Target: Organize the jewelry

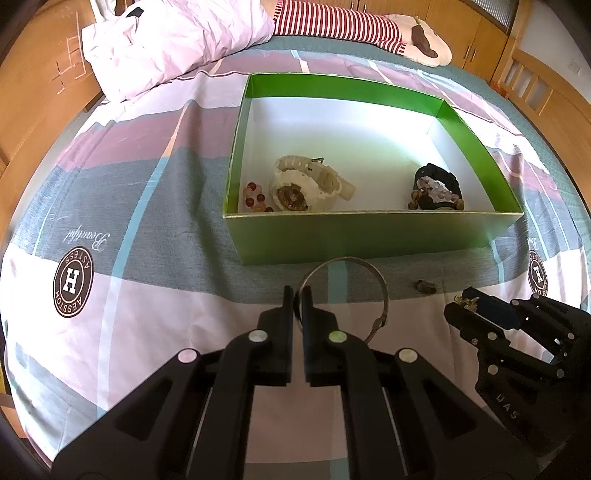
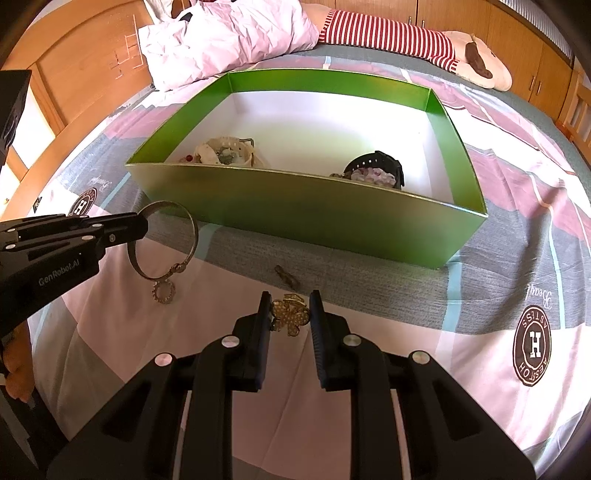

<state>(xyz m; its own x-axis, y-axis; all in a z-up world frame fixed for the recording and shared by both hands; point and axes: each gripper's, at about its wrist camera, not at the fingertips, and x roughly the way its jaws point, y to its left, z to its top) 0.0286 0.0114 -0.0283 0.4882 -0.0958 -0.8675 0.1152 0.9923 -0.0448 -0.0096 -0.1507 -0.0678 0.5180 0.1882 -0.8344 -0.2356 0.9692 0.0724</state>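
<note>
An open green box (image 1: 369, 236) (image 2: 295, 210) stands on the bed. Inside lie a white watch (image 1: 306, 184) (image 2: 225, 151), a red bead bracelet (image 1: 255, 199), a black watch (image 1: 439, 175) (image 2: 376, 166) and a pale bead bracelet (image 1: 439, 194). Just in front of the box, my left gripper (image 1: 297, 299) (image 2: 142, 225) is shut on a thin metal bangle (image 1: 384, 291) (image 2: 192, 229), held off the sheet. To its right, my right gripper (image 2: 290, 302) (image 1: 465, 299) is shut on a gold flower-shaped ornament (image 2: 291, 317). A small dark piece (image 1: 424, 286) (image 2: 286, 277) lies between the grippers and the box.
The bed sheet (image 1: 110, 184) has pink, grey and white blocks. A pink pillow (image 1: 166, 40) and a striped plush toy (image 1: 340, 26) lie behind the box. Wooden cabinets (image 2: 517, 22) line the far side. A small beaded loop (image 2: 164, 291) sits under the bangle's clasp.
</note>
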